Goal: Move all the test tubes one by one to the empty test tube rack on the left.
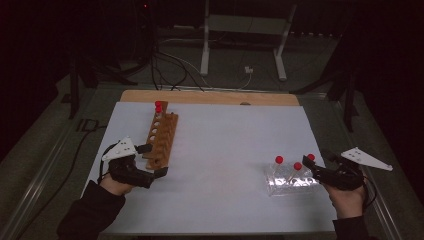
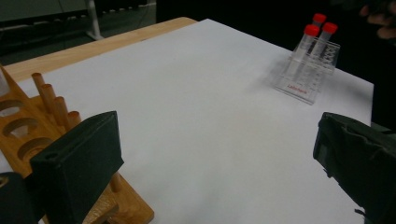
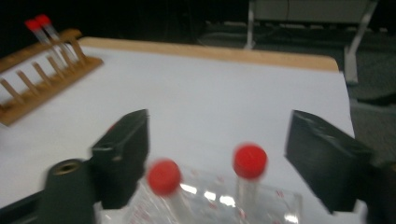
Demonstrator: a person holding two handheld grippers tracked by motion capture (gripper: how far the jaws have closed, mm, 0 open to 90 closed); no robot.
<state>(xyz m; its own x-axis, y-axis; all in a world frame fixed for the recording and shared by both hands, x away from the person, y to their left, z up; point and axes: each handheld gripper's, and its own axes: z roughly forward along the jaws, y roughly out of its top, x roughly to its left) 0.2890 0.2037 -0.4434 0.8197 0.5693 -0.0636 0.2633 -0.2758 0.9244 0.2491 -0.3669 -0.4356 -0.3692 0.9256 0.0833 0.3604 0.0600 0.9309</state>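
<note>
Grippers (image 1: 154, 160) (image 1: 309, 164) wide, white sheet (image 1: 220, 150) between.

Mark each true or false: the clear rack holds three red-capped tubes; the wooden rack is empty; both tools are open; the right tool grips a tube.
1. The clear rack holds three red-capped tubes. True.
2. The wooden rack is empty. False: red-capped tubes stand at its far end.
3. Both tools are open. True: the left tool and the right tool show spread jaws.
4. The right tool grips a tube. False: its jaws are apart, holding nothing.
</note>
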